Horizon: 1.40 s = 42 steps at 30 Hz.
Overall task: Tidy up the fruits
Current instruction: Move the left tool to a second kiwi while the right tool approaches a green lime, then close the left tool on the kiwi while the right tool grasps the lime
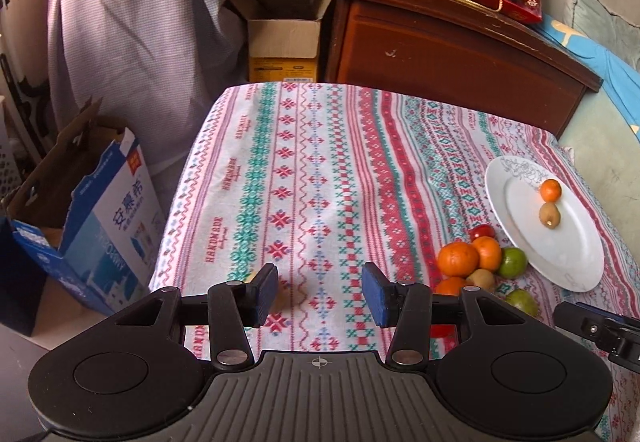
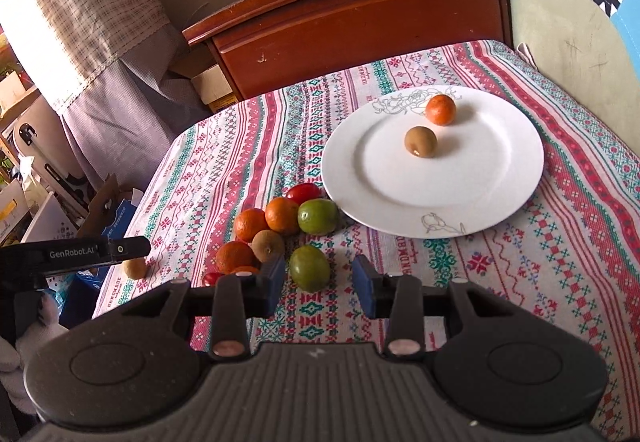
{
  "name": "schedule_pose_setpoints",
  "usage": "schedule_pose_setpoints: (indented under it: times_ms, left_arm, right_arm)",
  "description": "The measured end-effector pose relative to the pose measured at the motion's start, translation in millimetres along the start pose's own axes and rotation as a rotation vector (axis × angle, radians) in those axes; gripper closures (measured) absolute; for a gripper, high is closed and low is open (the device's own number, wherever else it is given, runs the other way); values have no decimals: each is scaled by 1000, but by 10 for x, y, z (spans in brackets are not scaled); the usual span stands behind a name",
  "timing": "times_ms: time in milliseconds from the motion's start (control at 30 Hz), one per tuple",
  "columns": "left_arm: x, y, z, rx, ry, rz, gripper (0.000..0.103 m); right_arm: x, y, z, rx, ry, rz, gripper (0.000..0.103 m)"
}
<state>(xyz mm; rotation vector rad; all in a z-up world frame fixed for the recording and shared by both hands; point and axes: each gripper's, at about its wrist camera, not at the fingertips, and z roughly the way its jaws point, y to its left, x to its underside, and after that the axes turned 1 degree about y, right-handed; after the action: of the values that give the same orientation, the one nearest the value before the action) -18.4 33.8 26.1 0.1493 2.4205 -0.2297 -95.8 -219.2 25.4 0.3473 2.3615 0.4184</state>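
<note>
Fruits (image 2: 280, 238) heaped beside the plate (image 2: 500, 198), two on it; both grippers released, empty, left (image 1: 320, 292) and right (image 2: 319, 282).

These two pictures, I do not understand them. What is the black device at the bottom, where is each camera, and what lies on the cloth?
Each picture comes from a camera on a hand-held two-finger gripper, looking along its fingers. The left gripper is open over bare tablecloth. The right gripper is open and empty, with a green fruit just beyond its blue pads. On the white plate lie one tangerine and one kiwi. Beside the plate sits a pile of tangerines, kiwis, green fruits and small red fruits.
</note>
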Motion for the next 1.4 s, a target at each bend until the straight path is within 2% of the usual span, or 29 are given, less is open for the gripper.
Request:
schedule_pose_setpoints:
  times_ms: [300, 633, 1000, 1233, 1400]
  left_arm:
    - [131, 243, 41, -42, 2, -9, 58]
    - [167, 216, 190, -59, 13, 5, 58]
    - [156, 148, 264, -86, -10, 50, 59]
    - [175, 111, 270, -104, -21, 82, 67]
    - [175, 117, 267, -101, -28, 86, 77]
  right_arm:
    - [79, 78, 85, -1, 25, -18, 60]
    - [99, 86, 196, 13, 42, -36, 60]
    - [100, 150, 331, 42, 28, -91, 60]
    - [82, 168, 388, 50, 9, -108, 61]
    - [90, 181, 407, 56, 3, -128, 70]
